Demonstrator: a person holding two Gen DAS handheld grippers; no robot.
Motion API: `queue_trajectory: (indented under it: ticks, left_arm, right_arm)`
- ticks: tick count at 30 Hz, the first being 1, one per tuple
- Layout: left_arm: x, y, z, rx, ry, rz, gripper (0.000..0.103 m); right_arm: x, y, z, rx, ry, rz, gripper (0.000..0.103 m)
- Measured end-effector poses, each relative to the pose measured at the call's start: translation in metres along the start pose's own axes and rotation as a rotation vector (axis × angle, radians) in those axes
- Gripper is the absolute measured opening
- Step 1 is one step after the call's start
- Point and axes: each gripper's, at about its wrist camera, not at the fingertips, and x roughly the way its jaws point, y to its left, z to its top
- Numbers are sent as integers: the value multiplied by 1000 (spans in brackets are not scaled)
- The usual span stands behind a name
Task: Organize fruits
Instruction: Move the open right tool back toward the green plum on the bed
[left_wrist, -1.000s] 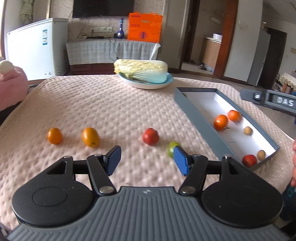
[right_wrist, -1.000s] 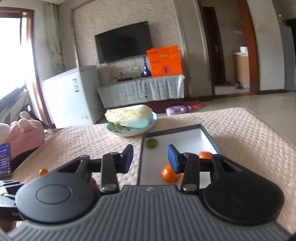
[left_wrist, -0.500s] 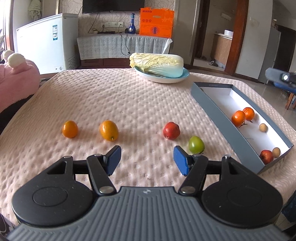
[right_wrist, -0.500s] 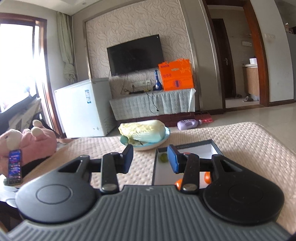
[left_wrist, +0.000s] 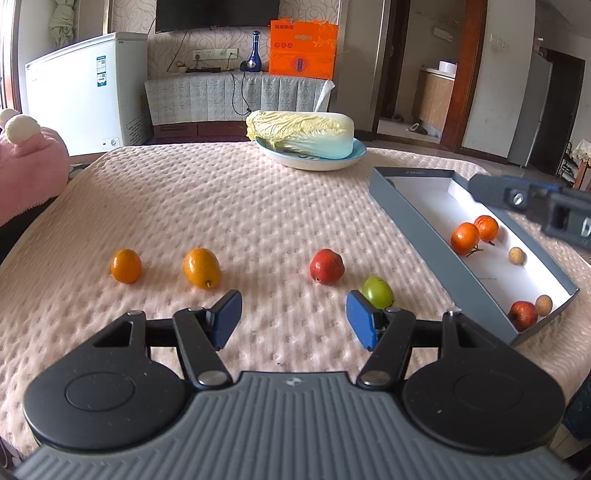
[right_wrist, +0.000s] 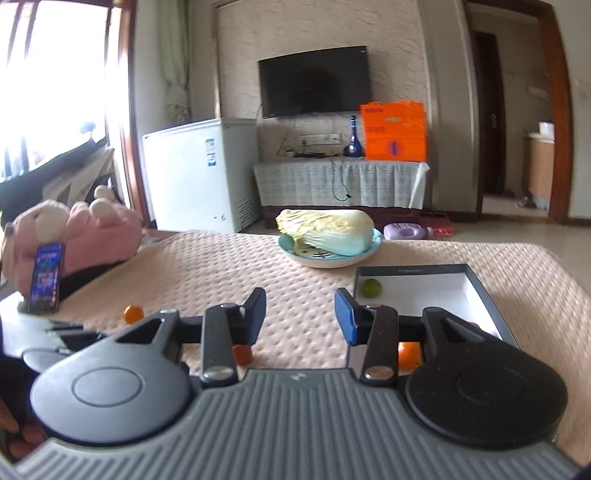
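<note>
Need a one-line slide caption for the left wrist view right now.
Open left gripper hovers over four loose fruits on the pink tablecloth; grey box at right already holds several.

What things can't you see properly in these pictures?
- Left wrist view: the box's far corner is hidden behind the blurred right gripper, so the green fruit there doesn't show.
- Right wrist view: an orange fruit and a red fruit peek out, mostly hidden behind the gripper's own fingers.
- Right wrist view: the phone's screen is too blurred to read.
</note>
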Motion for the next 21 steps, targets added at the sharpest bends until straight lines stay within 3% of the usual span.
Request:
queue_trajectory:
  ticks: [21]
  left_arm:
    - [0, 9, 3, -18, 9, 6, 68]
  right_arm:
    - [26, 19, -13, -26, 106, 13, 44]
